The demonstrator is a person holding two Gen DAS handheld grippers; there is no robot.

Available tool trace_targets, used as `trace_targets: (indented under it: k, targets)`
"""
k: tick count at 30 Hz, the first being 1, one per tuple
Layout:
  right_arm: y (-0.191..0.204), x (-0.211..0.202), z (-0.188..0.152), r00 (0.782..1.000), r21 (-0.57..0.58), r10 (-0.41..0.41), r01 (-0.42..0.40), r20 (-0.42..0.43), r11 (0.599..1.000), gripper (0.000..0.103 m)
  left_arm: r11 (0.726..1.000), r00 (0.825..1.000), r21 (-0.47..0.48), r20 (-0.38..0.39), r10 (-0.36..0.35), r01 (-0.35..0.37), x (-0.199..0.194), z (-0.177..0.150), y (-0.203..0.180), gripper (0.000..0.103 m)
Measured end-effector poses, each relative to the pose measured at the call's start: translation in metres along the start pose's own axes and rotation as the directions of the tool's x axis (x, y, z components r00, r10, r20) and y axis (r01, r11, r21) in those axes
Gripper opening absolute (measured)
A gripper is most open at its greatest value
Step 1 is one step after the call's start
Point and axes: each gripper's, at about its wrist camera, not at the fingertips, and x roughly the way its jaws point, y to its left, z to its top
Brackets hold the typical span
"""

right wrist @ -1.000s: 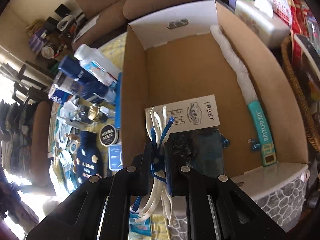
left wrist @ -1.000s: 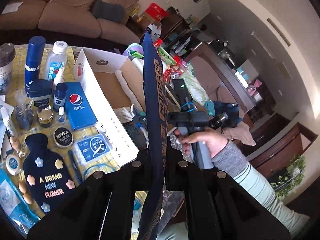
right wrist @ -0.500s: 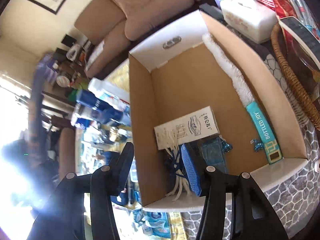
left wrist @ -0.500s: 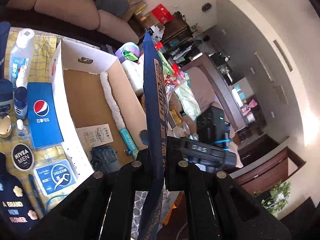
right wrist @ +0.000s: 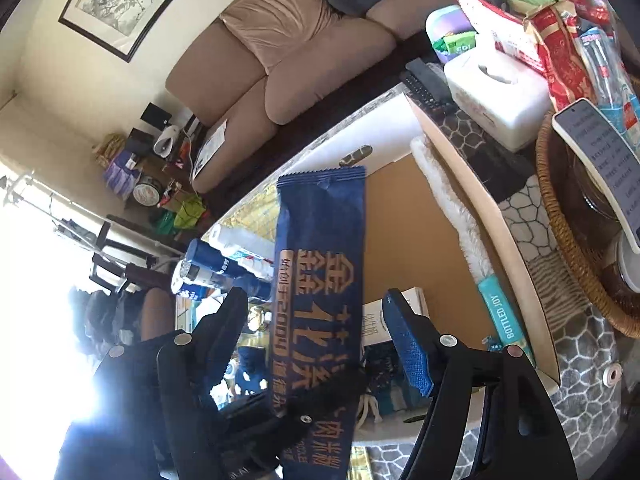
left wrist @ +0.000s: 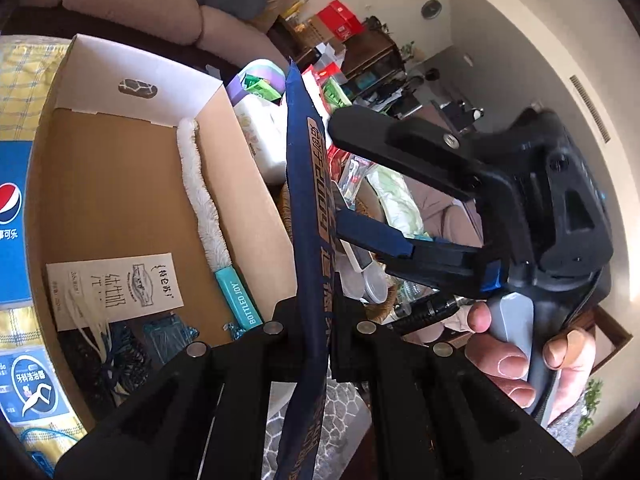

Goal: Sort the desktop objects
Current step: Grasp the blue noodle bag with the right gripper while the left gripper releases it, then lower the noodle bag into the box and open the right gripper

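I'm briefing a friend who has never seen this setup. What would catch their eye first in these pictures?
First, the long dark-blue snack packet with gold lettering, standing upright between the open right tongs and clamped lower down by the left tongs. Behind it lies the open cardboard box, holding a white brush with a teal handle along its right wall and a printed card near its front.

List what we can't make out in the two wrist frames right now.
- Left wrist view: lower end of the blue packet is hidden below the left gripper.
- Left wrist view: Pepsi box is cut off by the left edge.
- Right wrist view: window-side table items are washed out by glare.
- Right wrist view: the packet, between the open right gripper fingers, covers part of the cardboard box floor.
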Motion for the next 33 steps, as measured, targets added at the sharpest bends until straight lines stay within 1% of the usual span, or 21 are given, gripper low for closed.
trace_targets:
  k: [2, 4, 5, 6, 10, 12, 14, 15, 17, 19, 20, 21, 24, 28, 30, 33]
  targets:
    - [-0.005, 0.009, 0.009, 0.999, -0.003, -0.034, 0.034, -0.026, 0.999, 0.073, 1.0, 1.0, 0.017, 0.016, 0.008, -0.008, 0.008, 0.004, -0.004, 0.006]
    - [-0.008, 0.015, 0.012, 0.997, 0.0, -0.062, 0.062, -0.041, 0.998, 0.071, 1.0, 1.0, 0.009, 0.029, 0.012, -0.012, 0.016, 0.009, -0.006, 0.006]
    - [-0.008, 0.018, 0.015, 0.997, -0.007, -0.071, 0.071, -0.043, 0.997, 0.057, 1.0, 0.999, 0.001, 0.037, 0.014, -0.014, 0.019, 0.012, -0.006, 0.006]
    - [-0.006, 0.02, 0.018, 0.996, -0.029, -0.082, 0.081, -0.043, 0.996, 0.049, 1.0, 0.999, -0.007, 0.049, 0.017, -0.017, 0.022, 0.015, -0.005, 0.006]
    - [0.0, 0.025, 0.031, 0.99, -0.088, -0.14, 0.139, -0.011, 0.986, 0.045, 0.999, 0.995, -0.046, 0.095, 0.029, -0.025, 0.03, 0.035, 0.001, 0.007]
    - [0.004, 0.031, 0.041, 0.986, -0.119, -0.166, 0.165, 0.003, 0.979, 0.044, 0.998, 0.995, -0.063, 0.094, 0.031, -0.025, 0.033, 0.049, 0.006, 0.009]
    - [0.007, 0.037, 0.053, 0.985, -0.146, -0.173, 0.173, 0.014, 0.974, 0.042, 0.999, 0.999, -0.054, 0.052, 0.01, -0.007, 0.04, 0.059, 0.009, 0.019]
    - [0.009, 0.039, 0.057, 0.984, -0.159, -0.179, 0.18, 0.025, 0.971, 0.041, 0.999, 0.999, -0.033, 0.024, 0.026, -0.026, 0.043, 0.065, 0.01, 0.021]
    - [0.011, 0.044, 0.065, 0.979, -0.189, -0.197, 0.203, 0.047, 0.961, 0.041, 0.998, 0.998, 0.009, -0.007, 0.065, -0.065, 0.044, 0.068, 0.014, 0.036]
    - [0.012, 0.052, 0.072, 0.973, -0.226, -0.227, 0.232, 0.052, 0.946, 0.041, 0.996, 0.995, 0.014, -0.047, 0.089, -0.088, 0.044, 0.069, 0.021, 0.04]
    - [0.012, 0.058, 0.073, 0.966, -0.249, -0.252, 0.257, 0.051, 0.934, 0.041, 0.995, 0.992, 0.015, -0.078, 0.096, -0.096, 0.046, 0.069, 0.026, 0.04]
    - [0.011, 0.065, 0.074, 0.96, -0.269, -0.277, 0.279, 0.048, 0.922, 0.041, 0.993, 0.987, 0.023, -0.113, 0.119, -0.117, 0.049, 0.068, 0.03, 0.04]
    - [-0.001, 0.087, 0.071, 0.949, -0.299, -0.315, 0.305, 0.015, 0.904, 0.04, 0.982, 0.965, 0.049, -0.181, 0.188, -0.182, 0.053, 0.063, 0.043, 0.04]
    - [-0.02, 0.121, 0.059, 0.913, -0.361, -0.408, 0.374, -0.02, 0.854, 0.04, 0.971, 0.942, 0.092, -0.236, 0.239, -0.223, 0.044, 0.051, 0.049, 0.04]
    - [-0.028, 0.139, 0.051, 0.894, -0.394, -0.445, 0.391, -0.053, 0.832, 0.04, 0.97, 0.938, 0.103, -0.248, 0.241, -0.222, 0.037, 0.048, 0.051, 0.04]
    - [-0.036, 0.162, 0.043, 0.866, -0.442, -0.496, 0.42, -0.066, 0.793, 0.04, 0.959, 0.938, 0.152, -0.217, 0.269, -0.239, 0.025, 0.046, 0.049, 0.04]
